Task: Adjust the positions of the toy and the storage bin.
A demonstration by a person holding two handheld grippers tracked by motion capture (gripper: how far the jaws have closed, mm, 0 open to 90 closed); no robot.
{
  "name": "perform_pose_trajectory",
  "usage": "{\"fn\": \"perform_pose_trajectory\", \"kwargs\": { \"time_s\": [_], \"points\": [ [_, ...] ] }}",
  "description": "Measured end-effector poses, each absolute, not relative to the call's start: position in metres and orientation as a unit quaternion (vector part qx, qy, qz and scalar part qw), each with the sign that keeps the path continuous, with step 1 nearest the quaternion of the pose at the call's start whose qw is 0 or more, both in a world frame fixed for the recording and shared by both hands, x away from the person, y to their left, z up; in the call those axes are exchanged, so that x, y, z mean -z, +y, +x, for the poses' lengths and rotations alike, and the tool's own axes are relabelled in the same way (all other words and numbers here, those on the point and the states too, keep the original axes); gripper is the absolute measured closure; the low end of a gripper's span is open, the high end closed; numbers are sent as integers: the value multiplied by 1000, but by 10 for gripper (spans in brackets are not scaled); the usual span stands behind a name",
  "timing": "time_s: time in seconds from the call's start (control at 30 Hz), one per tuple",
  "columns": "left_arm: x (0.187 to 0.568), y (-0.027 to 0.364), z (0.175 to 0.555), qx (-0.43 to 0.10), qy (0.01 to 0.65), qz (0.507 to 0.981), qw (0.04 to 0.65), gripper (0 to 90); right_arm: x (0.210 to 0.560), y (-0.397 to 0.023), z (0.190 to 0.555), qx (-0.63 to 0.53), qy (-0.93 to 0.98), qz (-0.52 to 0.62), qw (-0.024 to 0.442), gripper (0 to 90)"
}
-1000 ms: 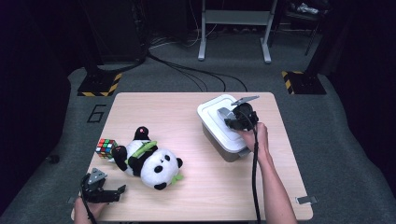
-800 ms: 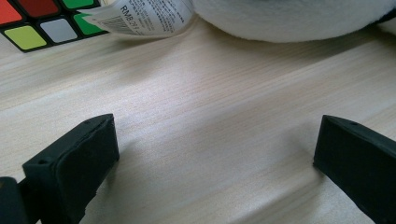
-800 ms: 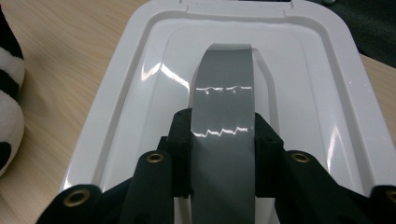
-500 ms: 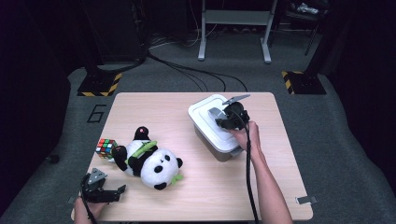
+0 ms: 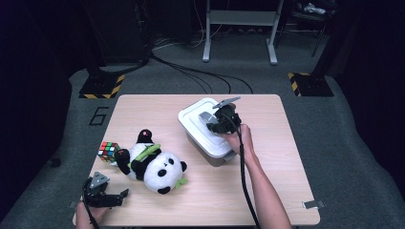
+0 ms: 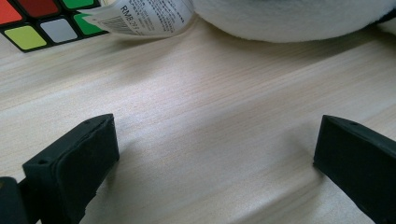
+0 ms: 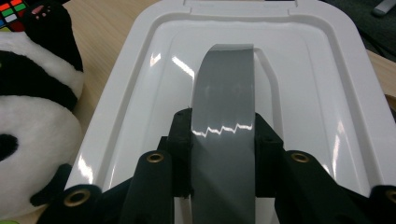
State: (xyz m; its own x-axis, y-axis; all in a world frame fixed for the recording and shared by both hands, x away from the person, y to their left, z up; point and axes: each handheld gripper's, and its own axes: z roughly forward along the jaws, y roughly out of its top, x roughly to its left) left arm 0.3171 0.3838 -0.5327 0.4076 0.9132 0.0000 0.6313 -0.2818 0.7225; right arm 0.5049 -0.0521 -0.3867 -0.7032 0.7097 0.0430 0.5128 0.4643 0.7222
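Note:
A white lidded plastic box (image 5: 203,140) stands right of the table's middle. A grey handle strap (image 7: 224,93) arches over its lid (image 7: 308,70), and my right gripper (image 5: 217,121) is shut on that strap, with a pad (image 7: 183,140) pressed to each side. A plush panda (image 5: 153,164) lies on its back left of the box, and its white belly (image 6: 289,18) fills the top of the left gripper view. My left gripper (image 5: 107,198) rests open on the bare wood (image 6: 210,116) at the front left corner, nothing between its jaws.
A Rubik's cube (image 5: 108,151) sits by the panda's feet near the table's left edge. The panda's sewn label (image 6: 144,16) lies next to the cube (image 6: 37,18). Beyond the table are dark floor cables and a metal stand (image 5: 239,28).
My right gripper and the white box it holds have shifted left across the table, closer to the panda. The left gripper has stayed where it was.

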Motion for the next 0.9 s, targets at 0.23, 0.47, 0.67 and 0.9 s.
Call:
{"fn": "perform_pose_trajectory", "kwargs": {
  "time_s": [0.23, 0.47, 0.67, 0.9],
  "points": [
    [532, 384, 317, -212, 500, 773, 328, 0, 387, -33, 504, -378, 848, 353, 120, 670],
    [532, 384, 317, -213, 501, 772, 328, 0, 388, -19, 503, -378, 853, 343, 113, 670],
    [532, 384, 317, -214, 502, 771, 329, 0, 387, -9, 502, -378, 856, 335, 110, 670],
    [533, 384, 317, -214, 503, 769, 331, 0, 388, -1, 502, -379, 855, 337, 103, 670]
  ]
}}
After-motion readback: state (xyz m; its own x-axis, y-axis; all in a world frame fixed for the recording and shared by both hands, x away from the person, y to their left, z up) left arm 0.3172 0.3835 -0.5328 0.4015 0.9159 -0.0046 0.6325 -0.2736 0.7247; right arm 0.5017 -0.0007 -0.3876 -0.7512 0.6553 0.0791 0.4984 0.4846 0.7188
